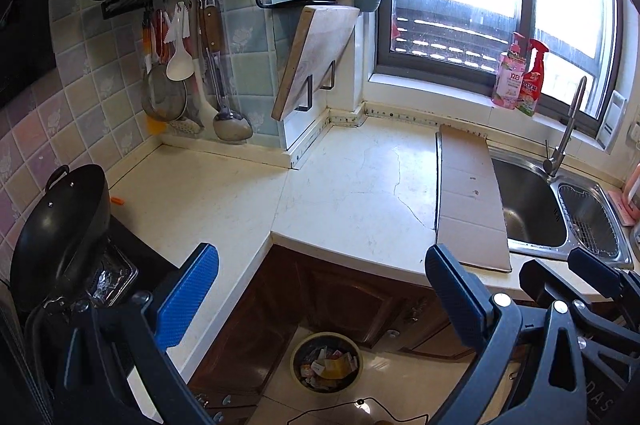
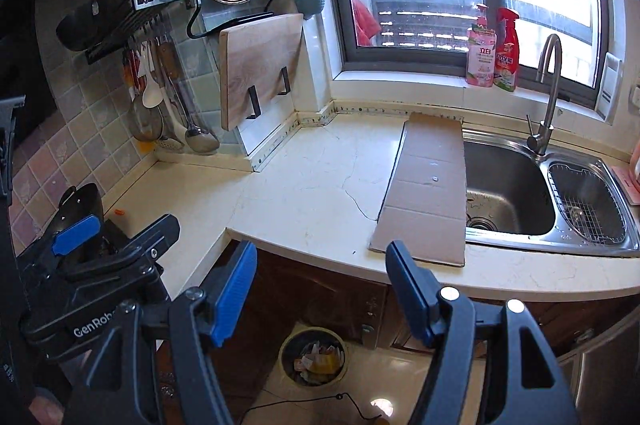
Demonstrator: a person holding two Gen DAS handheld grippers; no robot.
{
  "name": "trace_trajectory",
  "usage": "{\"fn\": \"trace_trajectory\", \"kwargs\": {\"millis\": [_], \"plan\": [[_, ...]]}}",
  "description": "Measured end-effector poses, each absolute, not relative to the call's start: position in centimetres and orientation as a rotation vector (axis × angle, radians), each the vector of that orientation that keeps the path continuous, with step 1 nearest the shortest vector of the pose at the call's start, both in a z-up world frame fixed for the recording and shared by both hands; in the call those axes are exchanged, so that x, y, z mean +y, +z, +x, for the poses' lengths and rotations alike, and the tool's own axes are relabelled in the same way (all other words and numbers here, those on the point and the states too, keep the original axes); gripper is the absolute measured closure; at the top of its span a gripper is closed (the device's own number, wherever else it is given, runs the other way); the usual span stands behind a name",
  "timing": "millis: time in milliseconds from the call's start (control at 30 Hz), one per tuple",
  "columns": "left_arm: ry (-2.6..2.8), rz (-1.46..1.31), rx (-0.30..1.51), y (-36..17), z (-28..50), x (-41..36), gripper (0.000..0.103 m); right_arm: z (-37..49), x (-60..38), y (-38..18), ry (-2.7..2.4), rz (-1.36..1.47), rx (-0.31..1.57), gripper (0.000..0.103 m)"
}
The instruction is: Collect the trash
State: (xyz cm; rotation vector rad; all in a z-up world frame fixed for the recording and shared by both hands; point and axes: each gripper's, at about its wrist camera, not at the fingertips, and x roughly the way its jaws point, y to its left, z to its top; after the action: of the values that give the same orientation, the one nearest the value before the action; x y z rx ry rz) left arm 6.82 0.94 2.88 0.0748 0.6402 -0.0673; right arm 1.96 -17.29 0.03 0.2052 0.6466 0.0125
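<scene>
Both hand-held grippers hang side by side in front of the tabletop's (image 1: 224,201) front edge, angled downward past it. Left hand-held gripper (image 1: 322,291) has its blue-padded jaws spread wide with nothing between them; right hand-held gripper (image 2: 322,285) is likewise well open and empty. In the right wrist view the left one appears at the lower left, close alongside.

Below and between the fingers, on the tiled floor against the dark wooden cabinet doors (image 2: 320,289), stands a round trash bin (image 2: 313,357) holding crumpled wrappers and paper. A thin black cable (image 2: 304,403) runs over the floor just in front of it.

Most of the tabletop is bare, with a crack through its pale surface. A flat cardboard sheet (image 2: 428,185) lies beside the steel sink (image 2: 508,193), overlapping its left rim. A small orange scrap (image 2: 119,212) sits near the black wok (image 1: 60,225) at the left.

What the wrappers are cannot be made out, and the gripper bodies hide the floor's lower corners.
</scene>
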Motion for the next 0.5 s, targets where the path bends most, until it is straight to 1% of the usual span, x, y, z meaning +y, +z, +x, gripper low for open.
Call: {"fn": "trace_trajectory", "kwargs": {"millis": [500], "plan": [[-0.082,0.093,0.685,2.1,8.0,0.9,0.001,2.6,-17.4,-0.4,0.001,0.201,0.682,0.035]]}}
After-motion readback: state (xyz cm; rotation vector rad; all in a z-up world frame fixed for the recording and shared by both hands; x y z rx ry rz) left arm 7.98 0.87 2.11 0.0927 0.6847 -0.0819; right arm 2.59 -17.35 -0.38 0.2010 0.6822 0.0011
